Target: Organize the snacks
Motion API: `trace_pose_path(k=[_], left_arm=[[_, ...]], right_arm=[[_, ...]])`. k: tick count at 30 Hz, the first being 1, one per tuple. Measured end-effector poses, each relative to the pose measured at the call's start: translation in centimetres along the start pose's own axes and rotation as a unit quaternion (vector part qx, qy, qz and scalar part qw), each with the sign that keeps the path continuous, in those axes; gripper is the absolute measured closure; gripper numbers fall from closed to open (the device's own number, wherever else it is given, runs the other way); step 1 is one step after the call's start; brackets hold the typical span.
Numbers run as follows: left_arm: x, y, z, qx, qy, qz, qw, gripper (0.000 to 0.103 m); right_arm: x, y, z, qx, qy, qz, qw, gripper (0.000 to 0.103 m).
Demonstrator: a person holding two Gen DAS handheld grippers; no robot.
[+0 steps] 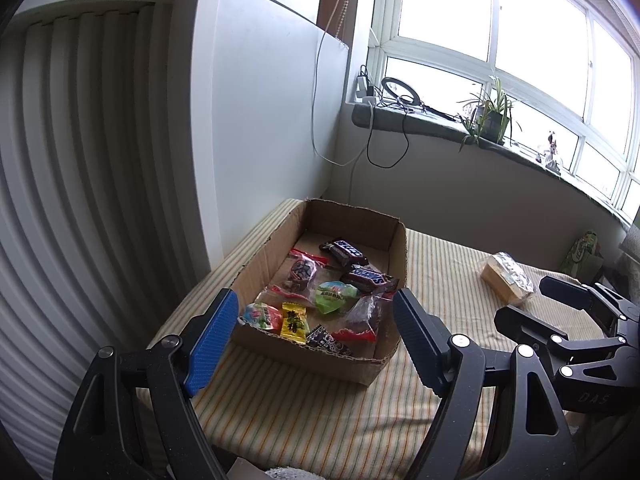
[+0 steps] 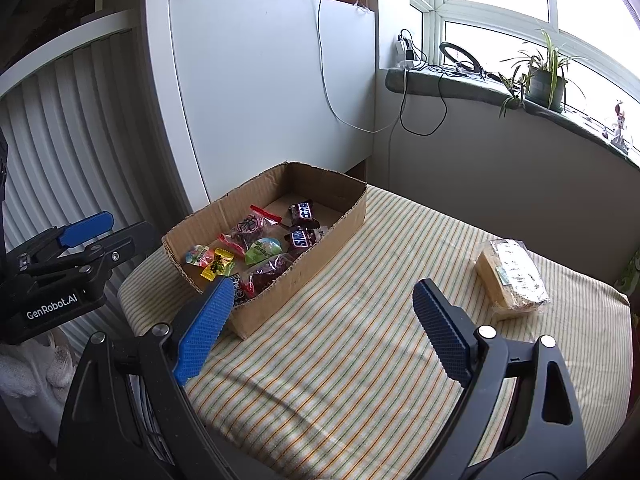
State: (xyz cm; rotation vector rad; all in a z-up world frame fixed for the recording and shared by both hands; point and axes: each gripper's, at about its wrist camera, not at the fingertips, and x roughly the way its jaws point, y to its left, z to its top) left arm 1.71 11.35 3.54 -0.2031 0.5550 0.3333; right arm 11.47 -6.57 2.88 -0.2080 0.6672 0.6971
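An open cardboard box (image 1: 394,256) (image 2: 320,256) sits on a striped cloth and holds several wrapped snacks: two Snickers bars (image 1: 370,276) (image 2: 302,236), a green packet (image 1: 334,296) (image 2: 262,250), a yellow candy (image 1: 294,320) (image 2: 218,264) and clear bags with red seals (image 1: 300,274). A wrapped cake-like snack (image 1: 508,280) (image 2: 512,280) lies alone on the cloth to the right. My left gripper (image 1: 316,324) is open and empty, just in front of the box. My right gripper (image 2: 324,308) is open and empty, above the cloth right of the box; it also shows in the left wrist view (image 1: 532,300).
The striped cloth (image 2: 360,360) covers a table in a corner. A white cabinet (image 2: 260,80) stands behind the box and a ribbed white panel (image 1: 80,160) is to the left. A windowsill (image 2: 480,88) with cables, a ring light and a potted plant (image 2: 544,80) runs behind.
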Motion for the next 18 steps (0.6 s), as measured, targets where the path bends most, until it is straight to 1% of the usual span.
trace_pose_path(k=[18], left_arm=[[0.23, -0.28, -0.44, 0.001, 0.005, 0.003, 1.0, 0.024]], right_arm=[[0.4, 0.13, -0.58, 0.013, 0.005, -0.007, 1.0, 0.01]])
